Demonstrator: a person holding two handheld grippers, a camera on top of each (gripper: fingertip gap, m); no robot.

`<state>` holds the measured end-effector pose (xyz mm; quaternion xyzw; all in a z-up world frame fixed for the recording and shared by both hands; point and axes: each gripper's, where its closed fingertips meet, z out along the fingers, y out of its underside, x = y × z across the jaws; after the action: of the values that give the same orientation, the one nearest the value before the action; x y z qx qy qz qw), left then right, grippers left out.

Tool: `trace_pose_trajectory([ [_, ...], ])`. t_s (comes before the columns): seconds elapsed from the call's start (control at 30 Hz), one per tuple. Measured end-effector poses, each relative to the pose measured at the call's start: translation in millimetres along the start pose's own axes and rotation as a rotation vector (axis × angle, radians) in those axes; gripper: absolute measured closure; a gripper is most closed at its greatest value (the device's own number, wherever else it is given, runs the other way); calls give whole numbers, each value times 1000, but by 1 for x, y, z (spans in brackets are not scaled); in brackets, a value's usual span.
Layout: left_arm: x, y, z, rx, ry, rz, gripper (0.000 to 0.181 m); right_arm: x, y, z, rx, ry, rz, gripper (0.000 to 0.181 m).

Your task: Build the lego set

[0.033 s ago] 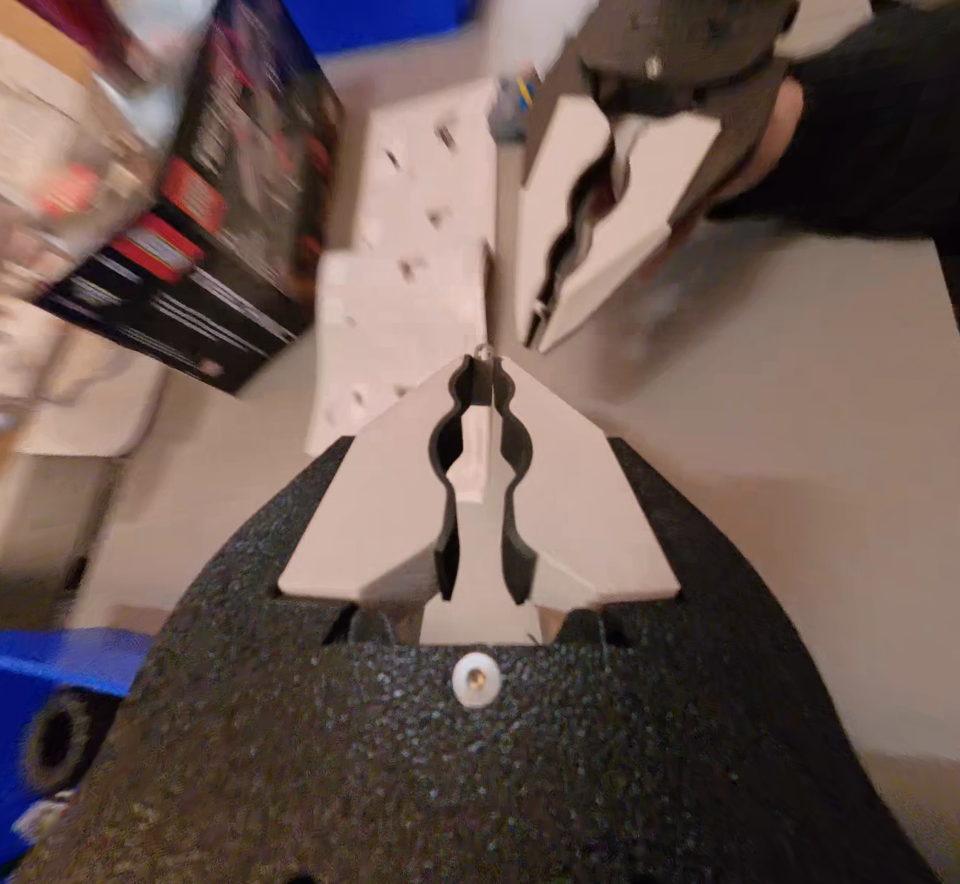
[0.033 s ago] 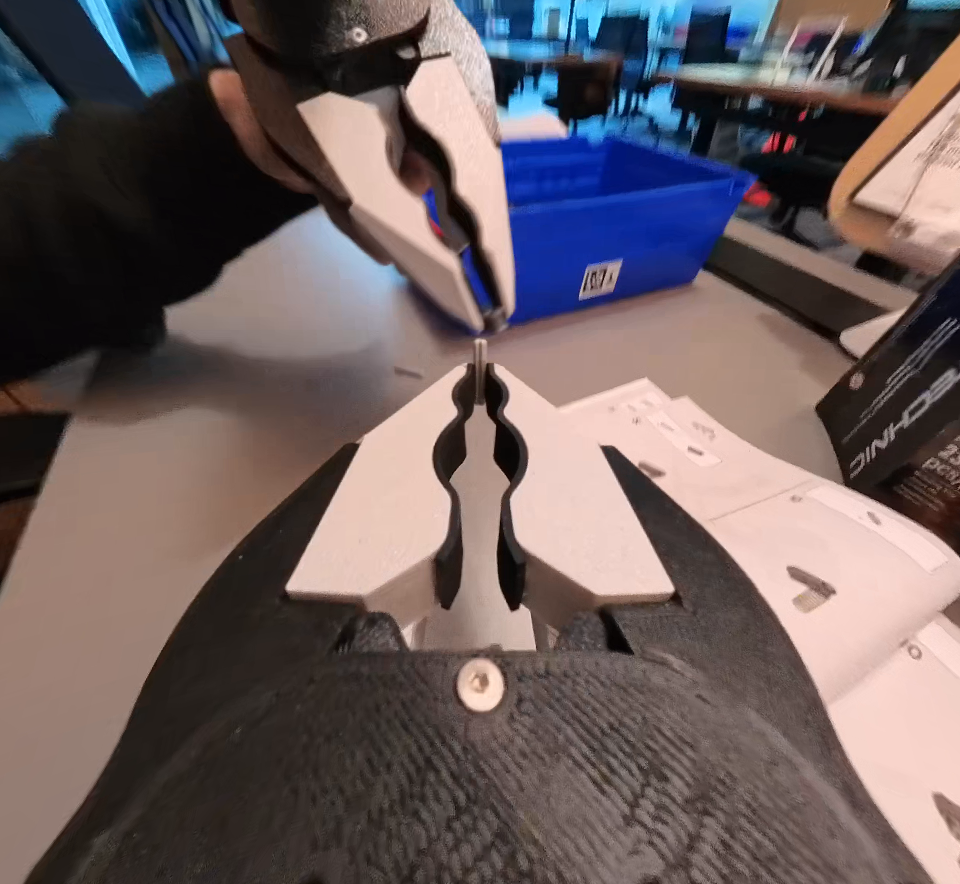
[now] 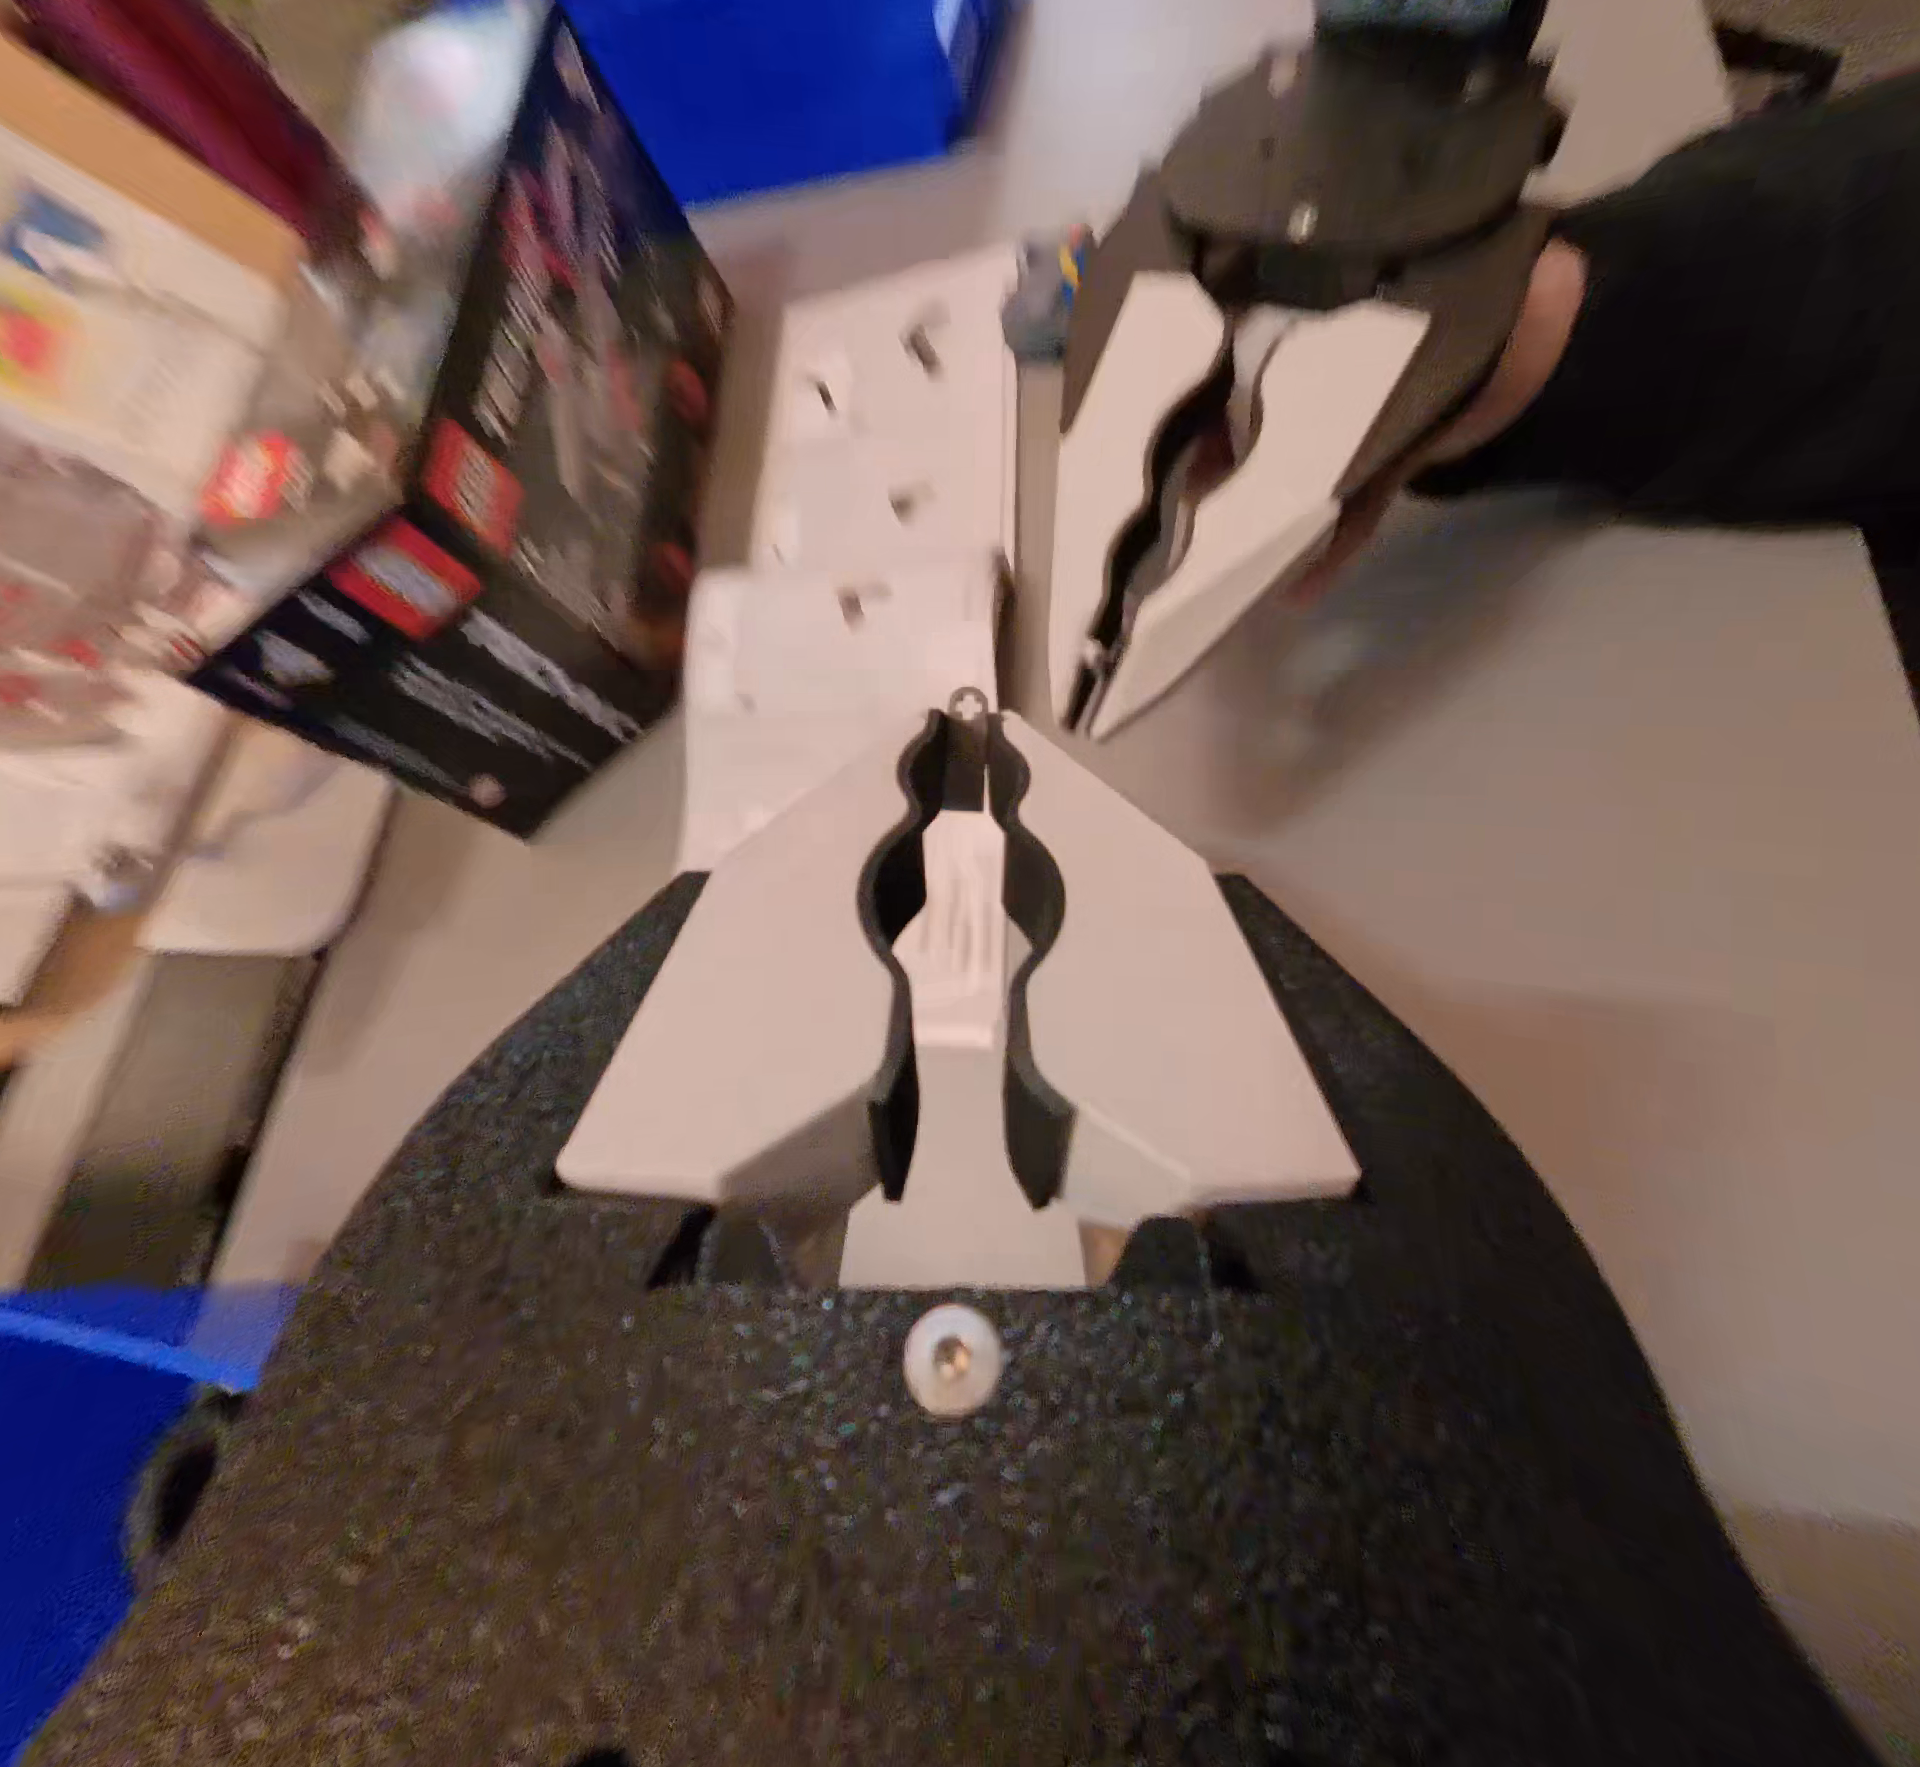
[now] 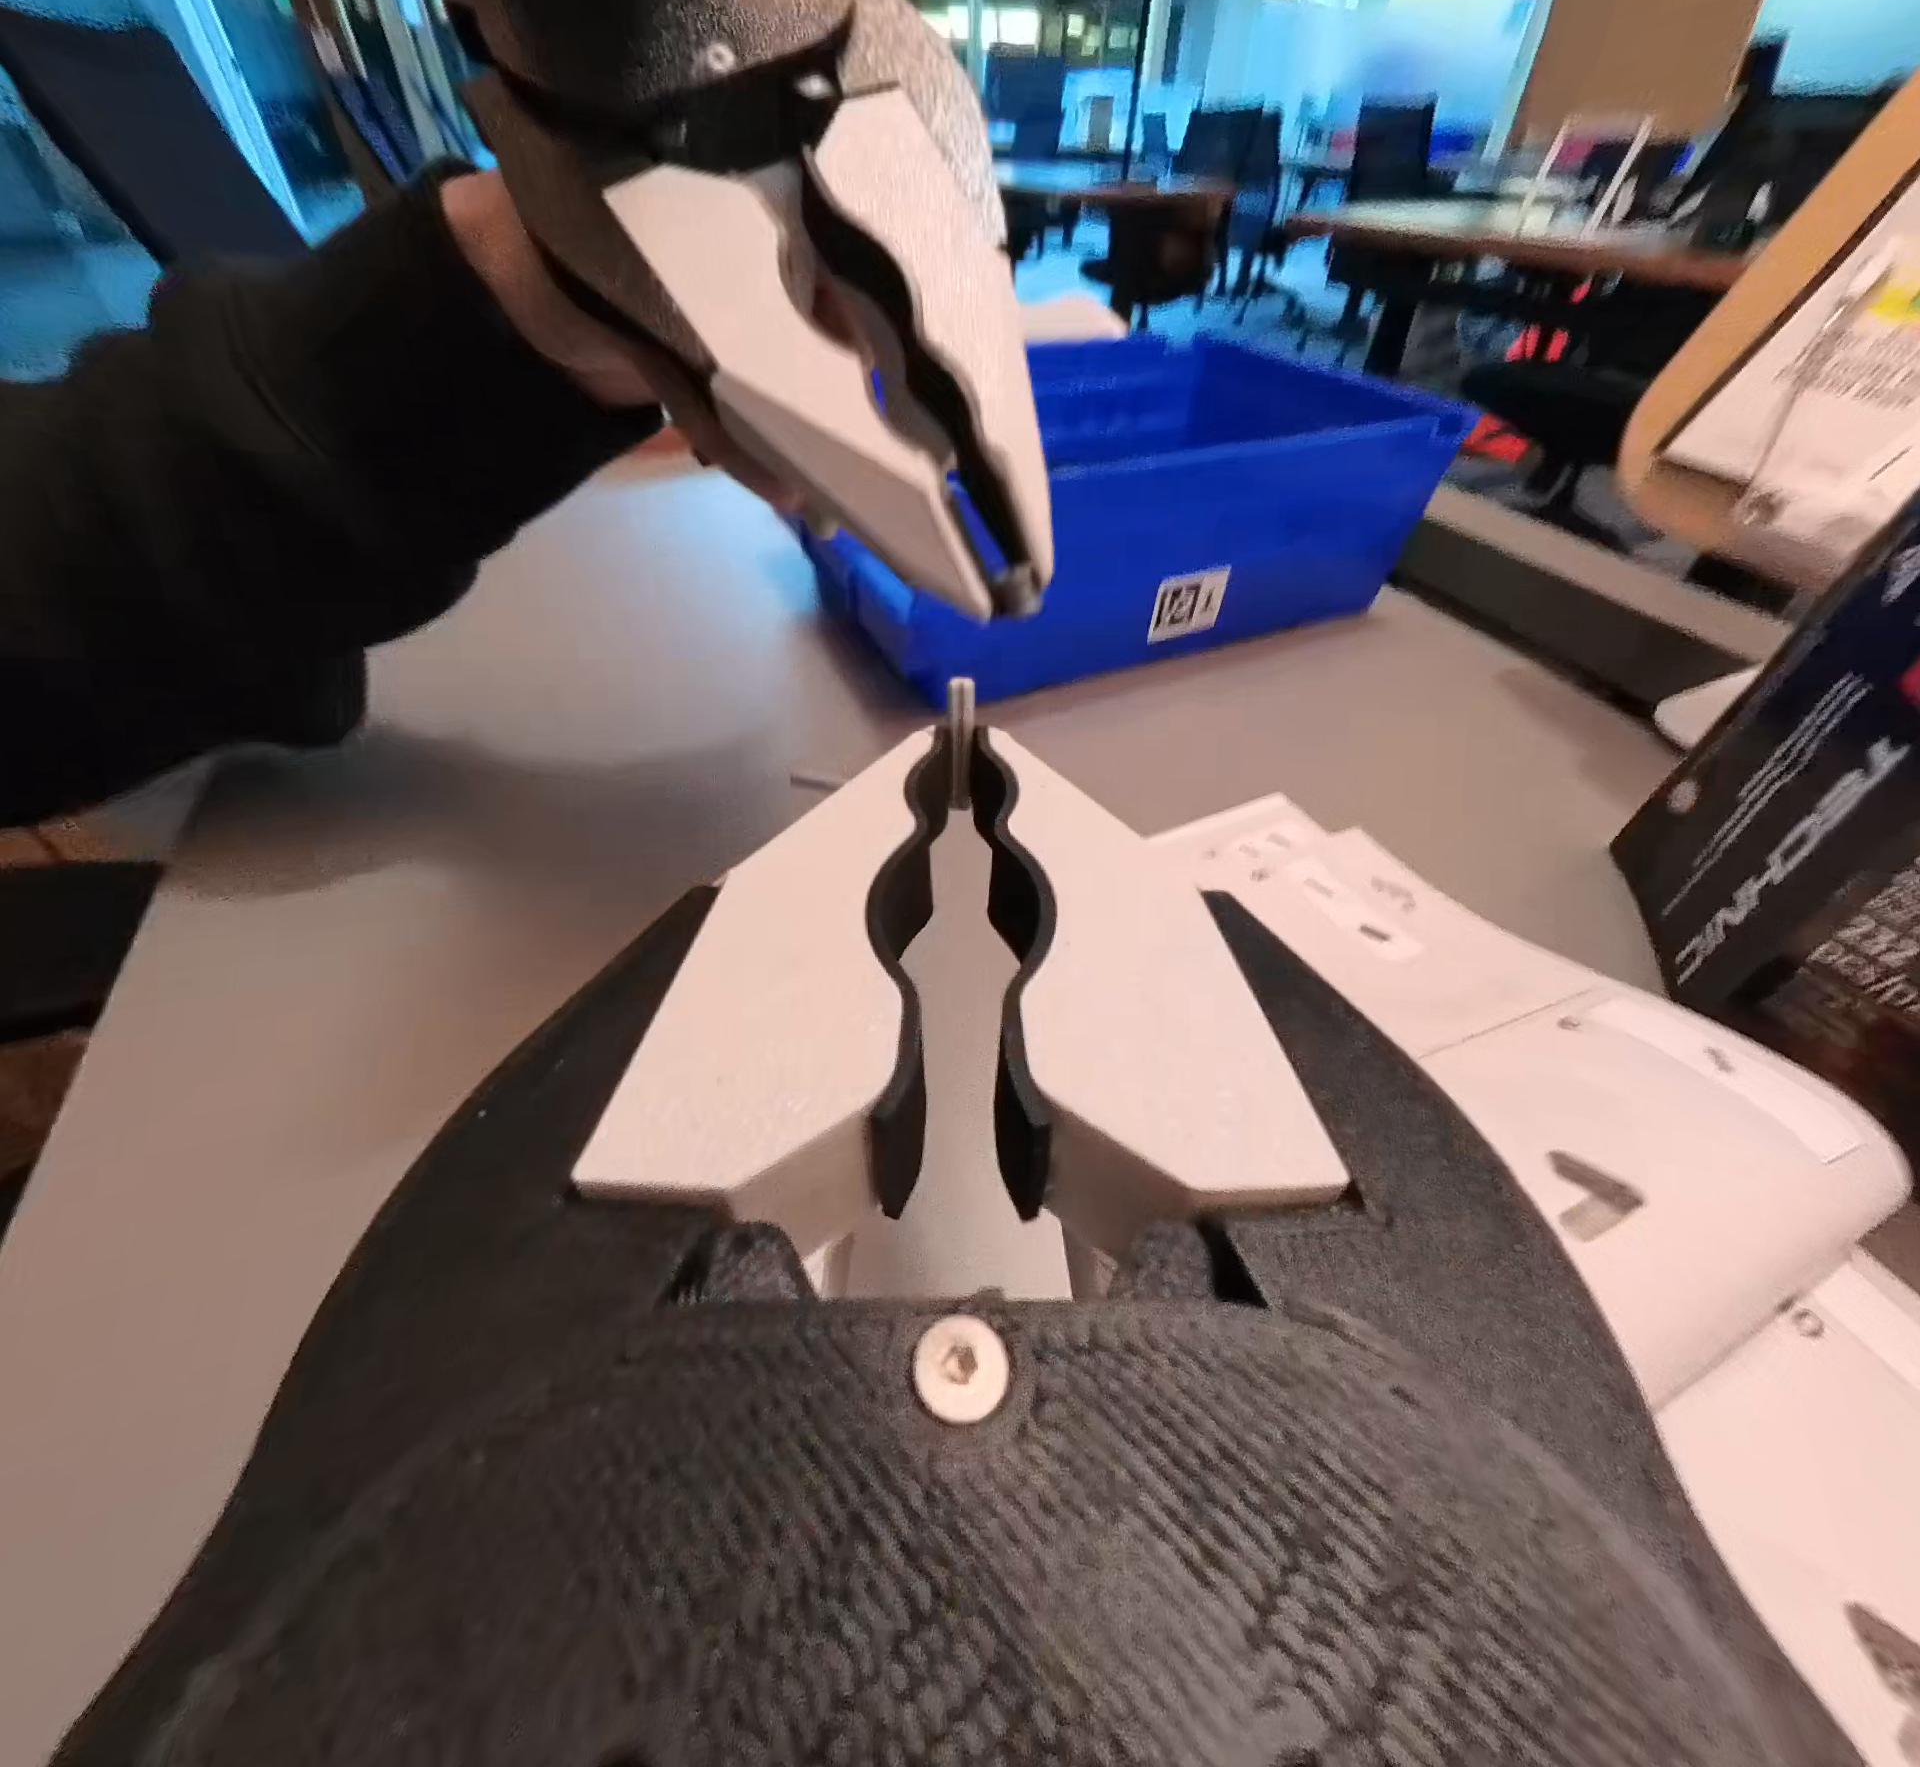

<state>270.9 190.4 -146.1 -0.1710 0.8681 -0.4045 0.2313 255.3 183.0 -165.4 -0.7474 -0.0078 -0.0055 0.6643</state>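
Observation:
My left gripper is shut on a small grey Lego bush with a cross-shaped hole, which pokes out at its tips. My right gripper is shut on a thin grey axle that stands upright from its tips. Both are held above the grey table. In the right wrist view the left gripper hangs tip-down just above and right of the axle, with a small gap. In the left wrist view the right gripper points down just right of the bush.
White instruction sheets lie on the table ahead and also show in the right wrist view. A black Lego box stands to the left, with a clear parts bag beyond it. A blue bin stands behind the grippers. Both grippers' tips are close together, under 4 cm apart.
The gap between the left gripper's tip and the axle has grown a little. Both grippers keep their pieces.

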Motion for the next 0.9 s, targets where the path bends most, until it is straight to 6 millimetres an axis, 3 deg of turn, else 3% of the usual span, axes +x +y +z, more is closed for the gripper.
trace_pose_trajectory([
  [0.1,-12,-52,-7,95,-66,65,175,12,-26,-13,70,15,-49,180],
  [0.17,-19,-76,-7,135,-109,88,175,20,-44,-23,98,39,-138,180],
  [0.27,-20,-100,-6,176,-112,109,176,29,-69,-44,159,63,-316,180],
  [0.37,-8,-113,-3,195,-76,143,176,36,-75,-63,214,65,-368,180],
  [0.5,8,-116,10,171,-48,203,176,34,-71,-77,236,67,-372,180],
  [0.67,17,-113,22,89,-42,272,176,30,-59,-70,169,42,-389,180],
  [0.9,18,-104,24,22,-52,292,176,30,-59,-73,166,16,-357,180],
])
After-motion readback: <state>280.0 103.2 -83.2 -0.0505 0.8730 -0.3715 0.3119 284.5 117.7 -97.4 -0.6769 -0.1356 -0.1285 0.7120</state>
